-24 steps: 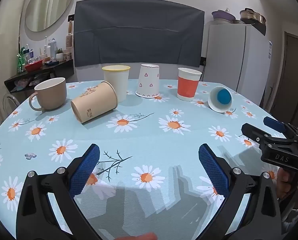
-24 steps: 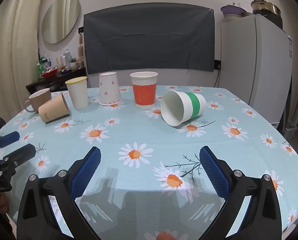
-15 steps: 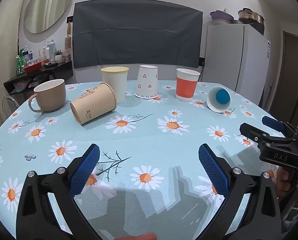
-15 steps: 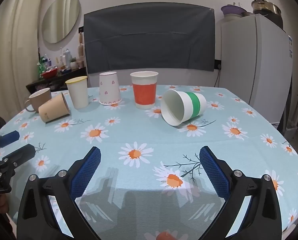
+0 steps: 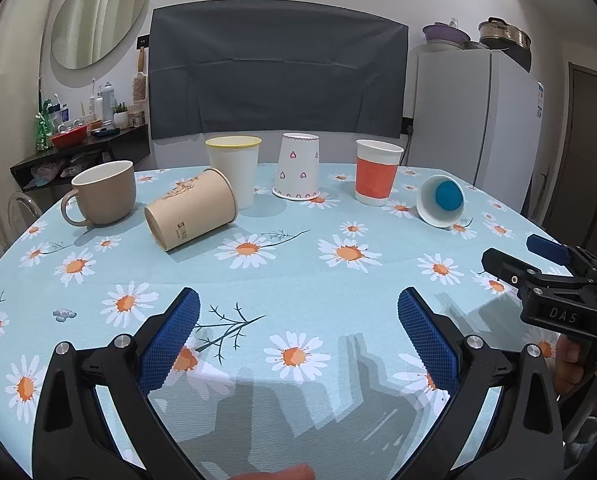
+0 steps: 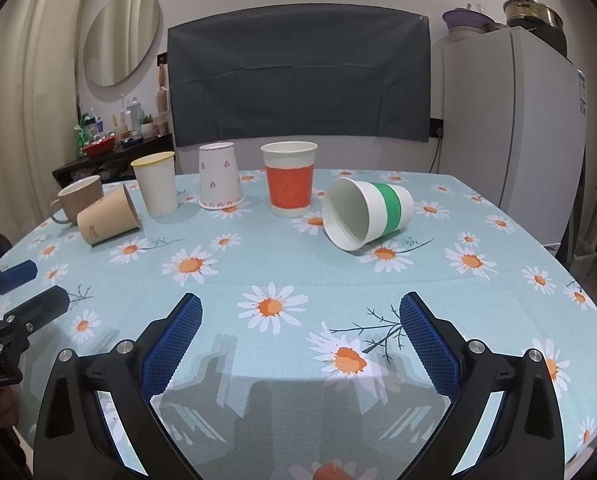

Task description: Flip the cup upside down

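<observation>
Daisy-print counter (image 6: 282, 264) carries six cups in a row. Left gripper (image 5: 298, 344) and right gripper (image 6: 300, 344) hover near its front edge, jaws wide, empty. Green-banded cup (image 6: 368, 214) lies sideways at right; best gripped across its wall, then turned rim-down.

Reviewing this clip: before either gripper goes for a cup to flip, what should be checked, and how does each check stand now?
1. Left gripper open and holding nothing: ok.
2. Right gripper open and holding nothing: ok.
3. Which cup is meant: cannot tell.
4. White paper cup with pink hearts already upside down: ok, skip it.
5. Upright candidates: white cup with orange band, white cup with yellow rim, beige ceramic mug: ok.
6. Lying on their sides: white cup with green band, tan paper cup: not ok for a plain side grasp.
</observation>
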`<action>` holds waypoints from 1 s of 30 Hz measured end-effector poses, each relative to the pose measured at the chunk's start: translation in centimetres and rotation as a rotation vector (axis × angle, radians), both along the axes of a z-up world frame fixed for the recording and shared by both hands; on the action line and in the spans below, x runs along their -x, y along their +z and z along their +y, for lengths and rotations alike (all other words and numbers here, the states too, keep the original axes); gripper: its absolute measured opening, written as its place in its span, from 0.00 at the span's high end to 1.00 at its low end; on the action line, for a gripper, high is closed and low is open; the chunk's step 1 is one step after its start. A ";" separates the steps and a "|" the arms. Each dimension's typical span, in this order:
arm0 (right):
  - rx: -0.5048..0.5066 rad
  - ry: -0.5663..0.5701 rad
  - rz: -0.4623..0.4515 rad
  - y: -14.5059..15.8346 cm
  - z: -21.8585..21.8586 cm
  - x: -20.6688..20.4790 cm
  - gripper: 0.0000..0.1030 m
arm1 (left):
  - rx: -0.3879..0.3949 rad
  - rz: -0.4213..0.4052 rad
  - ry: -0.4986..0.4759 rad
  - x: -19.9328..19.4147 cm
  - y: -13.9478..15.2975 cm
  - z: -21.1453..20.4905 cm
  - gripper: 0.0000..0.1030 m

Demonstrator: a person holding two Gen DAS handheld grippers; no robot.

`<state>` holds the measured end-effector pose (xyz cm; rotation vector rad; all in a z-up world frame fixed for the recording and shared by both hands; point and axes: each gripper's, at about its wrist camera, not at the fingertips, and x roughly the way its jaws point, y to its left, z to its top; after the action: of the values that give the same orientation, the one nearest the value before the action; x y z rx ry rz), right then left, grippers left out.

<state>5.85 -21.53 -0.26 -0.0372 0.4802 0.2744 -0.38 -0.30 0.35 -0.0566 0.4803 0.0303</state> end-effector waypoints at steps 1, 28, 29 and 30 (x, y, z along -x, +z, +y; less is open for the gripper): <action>0.003 -0.002 -0.003 -0.2 0.1 0.0 0.08 | -0.001 -0.001 0.000 0.1 0.0 0.0 0.06; 0.001 -0.001 0.004 -0.3 0.2 -0.1 0.08 | -0.021 -0.011 -0.015 0.2 0.1 -0.2 0.06; 0.001 -0.001 0.005 -0.3 0.2 -0.1 0.08 | -0.021 -0.011 -0.014 0.2 0.1 -0.2 0.06; 0.001 -0.001 0.006 -0.3 0.2 -0.1 0.08 | -0.019 -0.009 -0.012 0.2 0.1 -0.2 0.06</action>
<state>5.98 -21.36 -0.55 -0.0370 0.4858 0.2734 -0.57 -0.52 0.42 -0.0355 0.4709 0.0226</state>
